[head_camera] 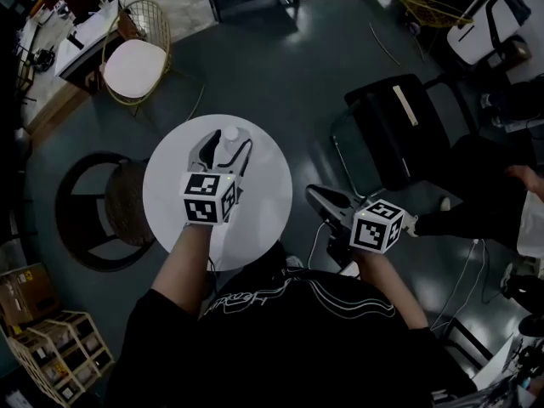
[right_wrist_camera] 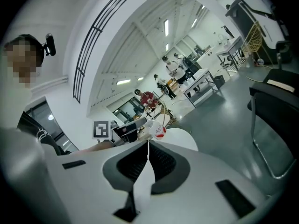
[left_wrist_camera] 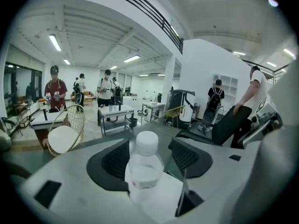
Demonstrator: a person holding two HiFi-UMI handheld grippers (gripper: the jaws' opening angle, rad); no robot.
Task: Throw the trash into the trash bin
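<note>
1. Hovering over the round white table (head_camera: 263,181) at ctr of the head view, the L gripper (head_camera: 223,150) points toward the top of the frame.
2. L jaws: apart. A clear plastic bottle (left_wrist_camera: 145,169) w/ a white cap stands upright btw them. A gap shows on each side, so neither pad (left_wrist_camera: 116,158) presses on it.
3. Bottle location: on the table, in the upper part of the tabletop as the head view shows it. From above, only the cap is plainly seen. In the L gripper view a label band w/ red print wraps the lower body.
4. R gripper (head_camera: 314,196): just beside the table's right edge, lower right of ctr in the head view, over the dark floor (head_camera: 280,75). It is apart from the bottle.
5. R jaws: together, w/ the pads meeting along a thin seam. Nothing is btw them in the R gripper view.
6. The R gripper view also shows the bottle and the L gripper's marker cube at mid-frame, beyond the jaw tips.
7. Surroundings, head view:
   - wire chair (head_camera: 134,66) w/ white seat, upper left
   - black chair (head_camera: 399,130), right of the table
   - round dark stool (head_camera: 127,206), left of the table
   - cardboard boxes (head_camera: 25,291), lower left
8. L gripper view, left and mid background: several persons (left_wrist_camera: 55,87) stand near work tables.
</note>
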